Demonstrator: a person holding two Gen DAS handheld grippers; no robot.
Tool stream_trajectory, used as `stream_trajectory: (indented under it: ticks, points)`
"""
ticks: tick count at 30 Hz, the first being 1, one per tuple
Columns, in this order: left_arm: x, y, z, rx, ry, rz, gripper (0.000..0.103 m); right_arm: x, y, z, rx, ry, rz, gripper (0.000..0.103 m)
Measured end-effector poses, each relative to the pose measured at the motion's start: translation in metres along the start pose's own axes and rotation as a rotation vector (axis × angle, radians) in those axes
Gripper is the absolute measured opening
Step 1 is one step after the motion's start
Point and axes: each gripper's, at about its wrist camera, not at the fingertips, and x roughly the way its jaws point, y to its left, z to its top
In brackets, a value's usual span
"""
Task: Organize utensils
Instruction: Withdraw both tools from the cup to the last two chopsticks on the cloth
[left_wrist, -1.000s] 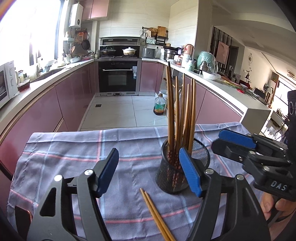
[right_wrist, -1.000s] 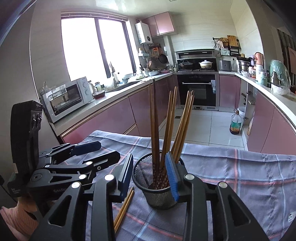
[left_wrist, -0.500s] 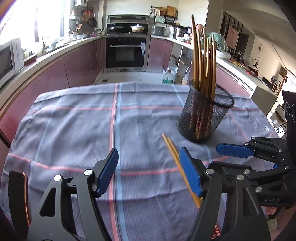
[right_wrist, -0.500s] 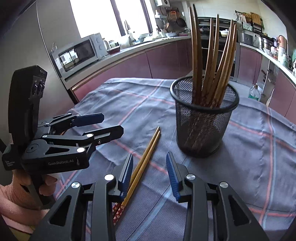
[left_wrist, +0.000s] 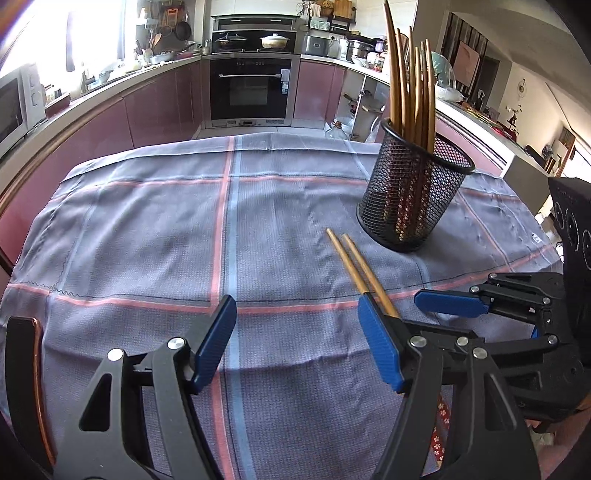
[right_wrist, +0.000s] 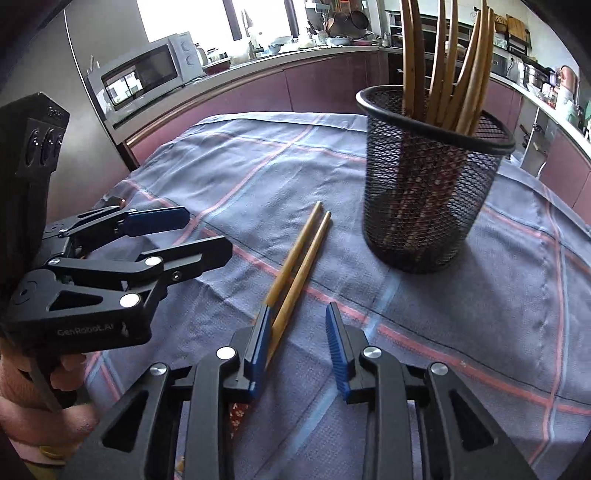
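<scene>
We judge pickup pending: right gripper fingers spread beside the chopsticks, cup beyond; left gripper spread, idle; next, straddle and pinch.

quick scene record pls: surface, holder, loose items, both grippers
surface: plaid cloth over a table
holder: black mesh cup, upright, with several chopsticks standing in it
loose items: two chopsticks lying side by side on the cloth, beside the cup
left gripper: open, empty, above the cloth
right gripper: open, empty, its fingers low over the loose pair's near end
</scene>
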Motion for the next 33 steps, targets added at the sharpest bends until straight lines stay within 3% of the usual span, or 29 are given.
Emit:
stream_trajectory:
  ticks: [14, 23, 29, 33]
  points:
    - [0.025, -0.031, -0.002, 0.082, 0.071, -0.024, 0.065, -0.007, -0.019, -0.004, 0.049, -0.005, -0.005, 0.027]
    - [0.037, -0.041, -0.002, 0.124, 0.097, 0.009, 0.065, -0.009, -0.024, -0.005, 0.062, -0.006, 0.011, 0.027]
    - [0.034, -0.035, -0.003, 0.126, 0.101, 0.016, 0.048, -0.010, -0.024, -0.005, 0.048, -0.001, 0.016, 0.027]
    - [0.031, -0.025, -0.001, 0.107, 0.111, -0.024, 0.031, -0.007, -0.022, -0.003, 0.042, 0.003, 0.016, 0.027]
